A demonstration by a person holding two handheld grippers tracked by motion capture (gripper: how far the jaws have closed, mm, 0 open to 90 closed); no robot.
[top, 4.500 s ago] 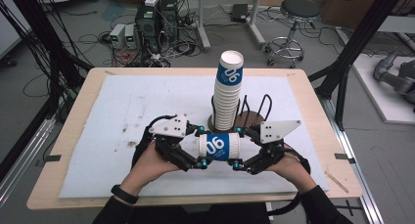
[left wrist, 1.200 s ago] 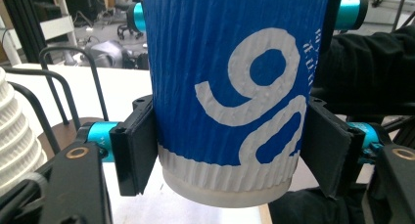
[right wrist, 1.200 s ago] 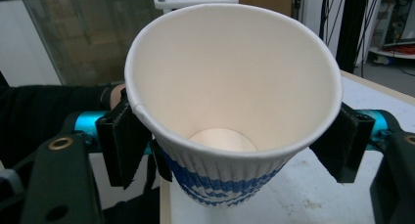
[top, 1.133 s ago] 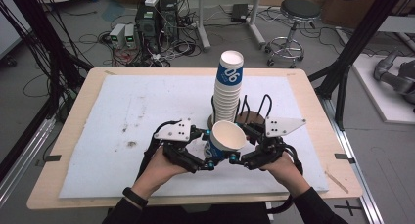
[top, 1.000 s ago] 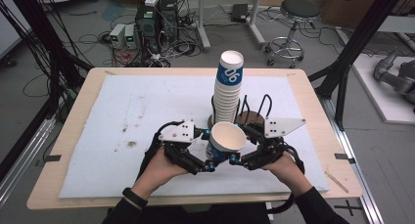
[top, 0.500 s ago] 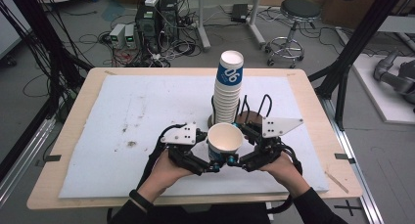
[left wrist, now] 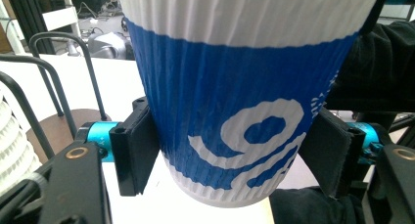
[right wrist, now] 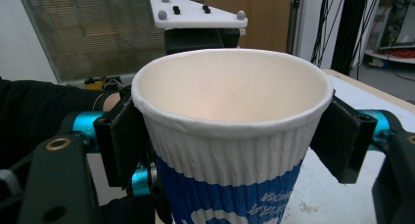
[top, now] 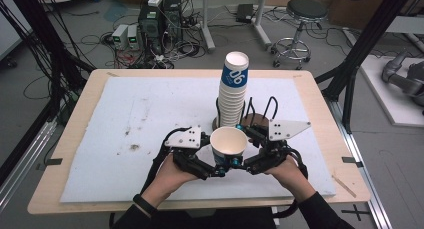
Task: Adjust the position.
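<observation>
At the near edge of the table (top: 70, 199), you held one paper cup (top: 228, 145) upright between both claws, just in front of the stack of cups (top: 234, 91) in its wire holder (top: 270, 106). Your left claw (top: 216, 170) gripped the cup low on its blue band; in the left gripper view its black pads (left wrist: 134, 153) pressed the ribbed wall on both sides, with the cup's base clear of the white mat (top: 100, 119). Your right claw (top: 244, 164) clamped higher up, and in the right gripper view its pads (right wrist: 120, 136) sat just under the rolled rim, the open mouth facing up.

By the look of it, one cup was off the stack and held upright, so the separating seemed done; setting it down or passing it on was left, and the tall stack suggested many more cups to go.

Against the frame from 4.5 seconds before, the cup had been lying sideways between the claws, logo up; it now stood mouth up, having tilted through the frames between. Stack and holder had not moved.
</observation>
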